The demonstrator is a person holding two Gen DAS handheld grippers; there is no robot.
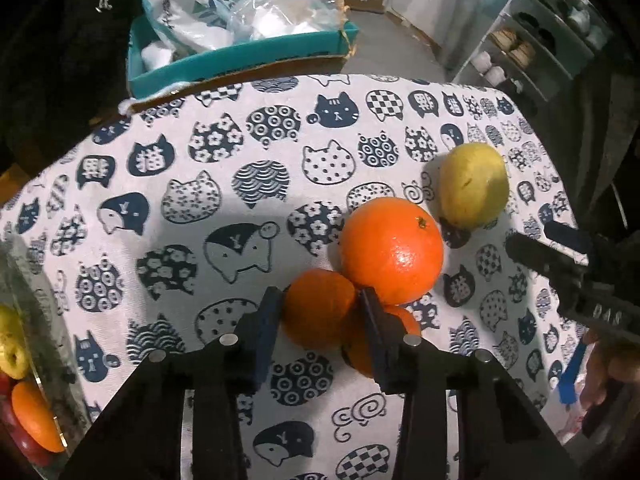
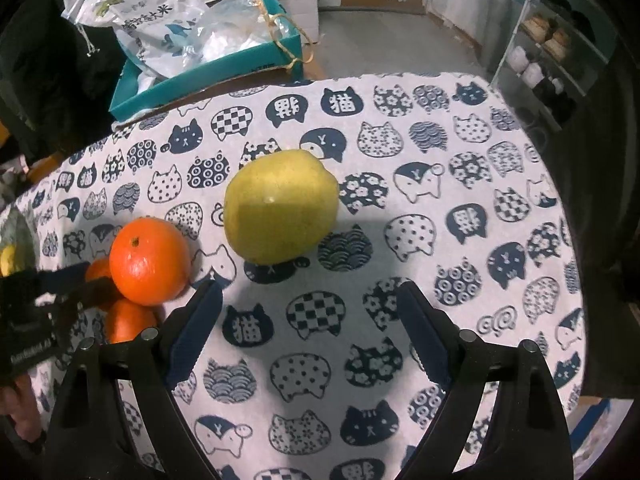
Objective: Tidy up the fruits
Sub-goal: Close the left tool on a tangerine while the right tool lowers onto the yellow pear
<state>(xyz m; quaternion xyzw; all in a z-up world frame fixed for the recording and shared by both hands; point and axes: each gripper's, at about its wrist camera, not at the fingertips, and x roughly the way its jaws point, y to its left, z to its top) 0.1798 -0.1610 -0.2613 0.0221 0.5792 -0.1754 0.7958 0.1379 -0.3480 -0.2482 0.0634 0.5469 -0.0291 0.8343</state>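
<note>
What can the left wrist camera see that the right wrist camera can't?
Only the left wrist view shows the left tool shut on a small orange, and the clear container of fruit at the left edge. Only the right wrist view shows the right tool open over bare cloth. Both show the big orange, the yellow pear, the cat tablecloth and the teal box.
</note>
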